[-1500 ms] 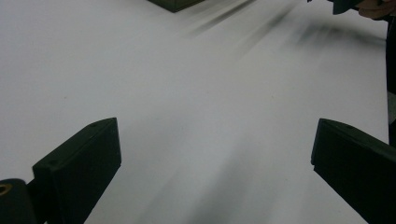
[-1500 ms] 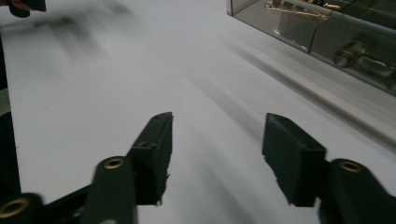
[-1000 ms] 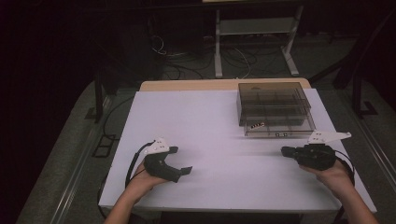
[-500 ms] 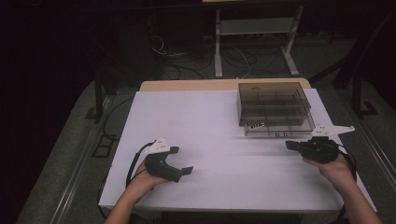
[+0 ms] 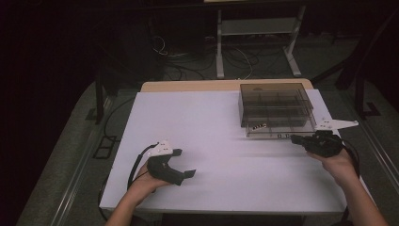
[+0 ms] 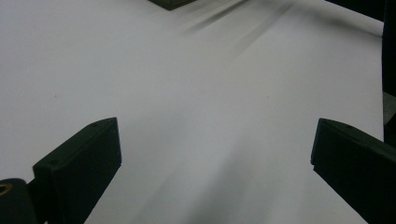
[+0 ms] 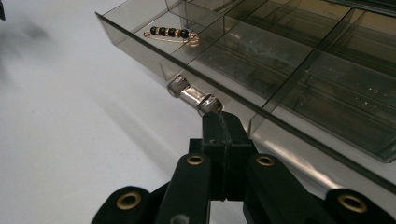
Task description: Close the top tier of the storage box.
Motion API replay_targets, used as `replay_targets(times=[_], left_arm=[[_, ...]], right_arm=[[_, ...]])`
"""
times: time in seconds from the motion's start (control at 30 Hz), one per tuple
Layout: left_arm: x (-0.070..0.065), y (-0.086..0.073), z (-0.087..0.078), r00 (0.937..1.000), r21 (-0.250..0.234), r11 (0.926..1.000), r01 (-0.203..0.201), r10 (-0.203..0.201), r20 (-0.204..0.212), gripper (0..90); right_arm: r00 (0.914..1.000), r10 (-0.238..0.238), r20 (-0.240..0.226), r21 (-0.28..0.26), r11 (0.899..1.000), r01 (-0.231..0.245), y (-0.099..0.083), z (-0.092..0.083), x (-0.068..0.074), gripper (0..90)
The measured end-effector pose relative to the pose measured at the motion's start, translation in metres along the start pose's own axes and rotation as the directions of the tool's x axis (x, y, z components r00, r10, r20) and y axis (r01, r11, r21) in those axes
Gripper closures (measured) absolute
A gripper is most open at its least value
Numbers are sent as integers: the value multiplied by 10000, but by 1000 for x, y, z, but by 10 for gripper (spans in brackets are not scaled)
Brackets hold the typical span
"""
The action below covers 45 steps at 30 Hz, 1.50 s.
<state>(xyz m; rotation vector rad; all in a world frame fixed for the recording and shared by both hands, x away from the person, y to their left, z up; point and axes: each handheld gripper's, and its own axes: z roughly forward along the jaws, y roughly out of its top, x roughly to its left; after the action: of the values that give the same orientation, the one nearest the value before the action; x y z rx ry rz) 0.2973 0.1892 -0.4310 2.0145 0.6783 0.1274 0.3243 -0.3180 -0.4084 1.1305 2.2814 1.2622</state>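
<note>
Left hand-held gripper lies low on the white worktop, near the person's edge, jaws spread wide with nothing between them; in the left gripper view both black fingers frame bare surface.

Right hand-held gripper sits at the front right of the smoky clear compartment box, whose drawer stands pulled out toward the person. Jaws are pressed together. In the right gripper view their tip meets the right end of the drawer's small clear bar handle. Whether a sliver of the handle is pinched or the tip only touches it I cannot tell; nothing bulky is held.

Key relation: the handle lies straight ahead of the right jaws, at their tip, with its long axis along the drawer front, crosswise to the jaw line. The right hand is the nearer one by far; the left is well apart, across the worktop.

View differences: the right gripper view resolves a beaded safety pin in the front-left drawer compartment, plus the handle and its contact. The high view reduces the pin to a small speck but gives the whole layout: box at far right, one gripper on each side.

Judgement: the coming move turns on that handle, pushing or pulling the drawer along the jaw line.
</note>
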Motion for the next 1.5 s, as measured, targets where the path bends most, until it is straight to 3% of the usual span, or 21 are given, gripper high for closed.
replay_targets(times=[0.77,1.5], left_arm=[[-1,0,1,10000,74,10000,-5,5,18,7],[1,-1,2,9999,162,9998,118,-117,-94,7]], right_arm=[[9998,-187,114,27,9998,187,10,8,-4,890],[9991,97,415,-281,9996,-86,24,23,-16,890]])
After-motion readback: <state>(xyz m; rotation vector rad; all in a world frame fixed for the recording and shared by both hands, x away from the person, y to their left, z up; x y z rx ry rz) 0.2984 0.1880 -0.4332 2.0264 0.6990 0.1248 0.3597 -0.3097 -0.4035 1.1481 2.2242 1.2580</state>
